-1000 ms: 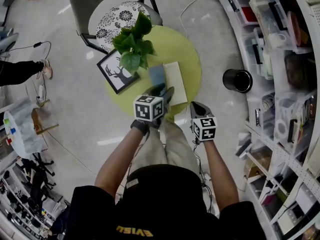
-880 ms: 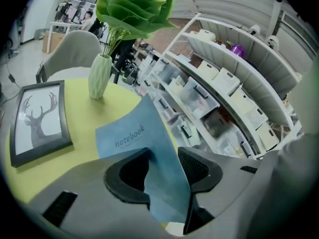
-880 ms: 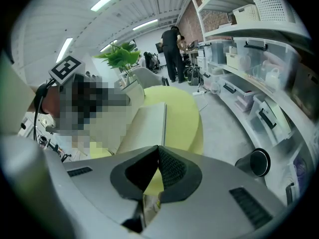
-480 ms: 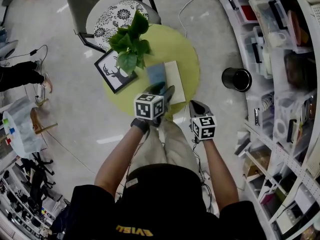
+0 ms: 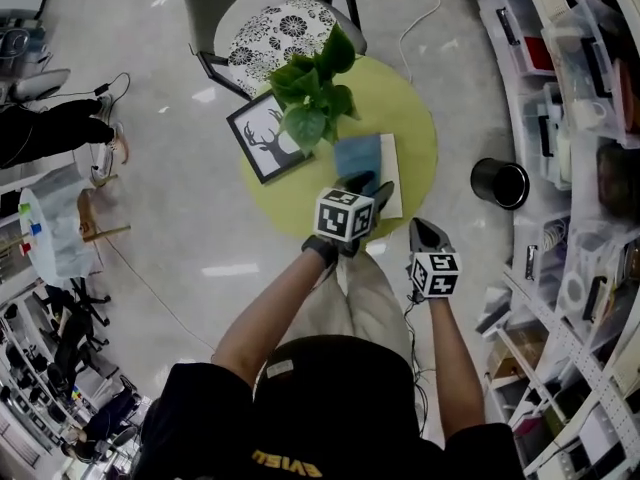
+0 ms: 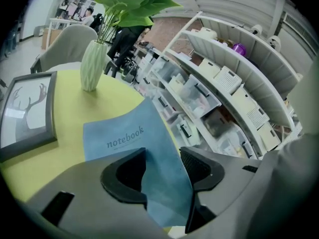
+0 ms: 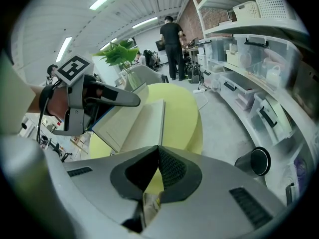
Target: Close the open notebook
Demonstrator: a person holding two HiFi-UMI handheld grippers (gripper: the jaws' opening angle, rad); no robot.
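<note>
Notebook (image 5: 390, 168) found open on desk (image 5: 412, 98), spine running away from person, white pages on right. Blue cover (image 6: 130, 137) on left, tilted up toward left gripper (image 6: 164, 156), its near edge between jaws. Jaws noted opening, pads apparently not pressed on it. Right gripper (image 7: 158, 156) held at desk's near edge, jaws together, empty. Left judged nearer; cover to be swung rightward over pages.
</note>
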